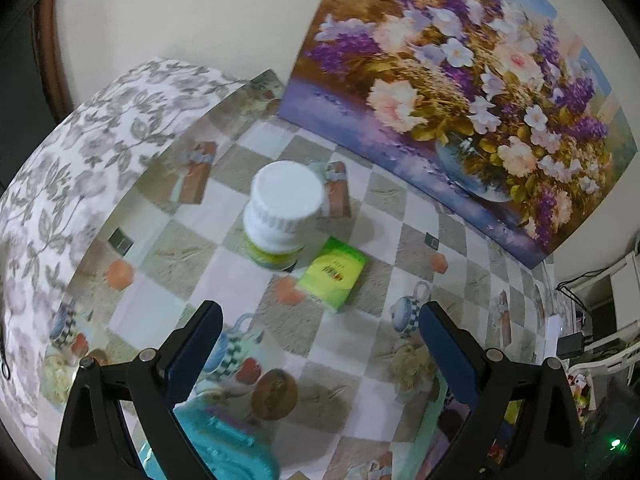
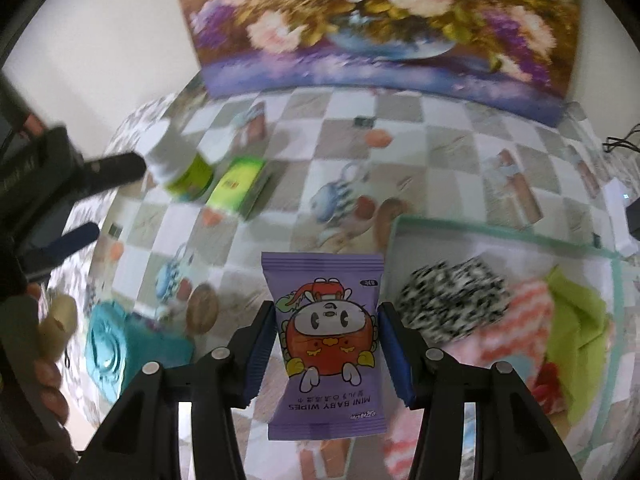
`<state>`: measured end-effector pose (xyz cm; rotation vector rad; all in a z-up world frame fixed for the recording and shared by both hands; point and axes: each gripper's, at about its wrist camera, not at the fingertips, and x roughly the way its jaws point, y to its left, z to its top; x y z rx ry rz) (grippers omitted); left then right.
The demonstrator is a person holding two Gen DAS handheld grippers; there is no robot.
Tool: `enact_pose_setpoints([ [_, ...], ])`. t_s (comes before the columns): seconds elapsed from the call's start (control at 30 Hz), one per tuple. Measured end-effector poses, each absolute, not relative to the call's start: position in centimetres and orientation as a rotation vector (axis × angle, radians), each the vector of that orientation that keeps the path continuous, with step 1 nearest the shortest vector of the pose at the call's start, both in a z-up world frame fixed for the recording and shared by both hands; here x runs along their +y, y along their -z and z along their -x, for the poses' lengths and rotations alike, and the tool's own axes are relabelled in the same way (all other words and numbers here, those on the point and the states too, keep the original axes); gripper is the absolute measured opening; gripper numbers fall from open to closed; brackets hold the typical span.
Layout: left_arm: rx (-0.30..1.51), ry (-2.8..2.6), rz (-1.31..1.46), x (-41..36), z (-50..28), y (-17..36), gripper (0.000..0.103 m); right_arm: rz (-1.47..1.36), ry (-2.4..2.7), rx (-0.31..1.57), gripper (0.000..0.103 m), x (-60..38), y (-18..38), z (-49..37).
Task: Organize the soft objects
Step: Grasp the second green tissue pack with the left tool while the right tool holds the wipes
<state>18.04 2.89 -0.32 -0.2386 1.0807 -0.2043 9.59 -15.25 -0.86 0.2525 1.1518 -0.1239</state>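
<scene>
A purple pack of mini baby wipes point(image 2: 326, 344) hangs above the checkered table, and the pads of my right gripper point(image 2: 326, 312) press on its two sides. To its right stands a box with a green rim point(image 2: 500, 234) holding a black-and-white cloth point(image 2: 452, 300), a pink striped cloth point(image 2: 516, 328) and a green cloth point(image 2: 572, 320). My left gripper point(image 1: 320, 312) stands open with nothing between its fingers, hovering just short of a green tissue pack point(image 1: 334, 274). The left gripper point(image 2: 100, 200) also shows at the left edge of the right wrist view.
A white-capped bottle point(image 1: 284, 208) stands against the green pack. A teal object point(image 1: 224, 448) lies at the table's near left. A flower painting point(image 1: 460, 92) leans on the wall behind. Cables and devices point(image 1: 576, 340) sit past the table's right edge. A person's hand point(image 2: 48, 380) holds the left gripper.
</scene>
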Motion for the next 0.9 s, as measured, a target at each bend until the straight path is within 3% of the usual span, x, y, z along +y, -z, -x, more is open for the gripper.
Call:
enact_pose_setpoints([
  [0.73, 1.094, 0.200, 0.074, -2.4, -21.7, 4.8, 0.097, -0.277, 0.195, 1.097, 0.054, -20.9, 0.2, -11.6],
  [0.9, 1.108, 0.181, 0.041, -3.1, -22.3, 6.1, 0.084, -0.291, 0.189, 1.088, 0.054, -21.3, 0.2, -11.7],
])
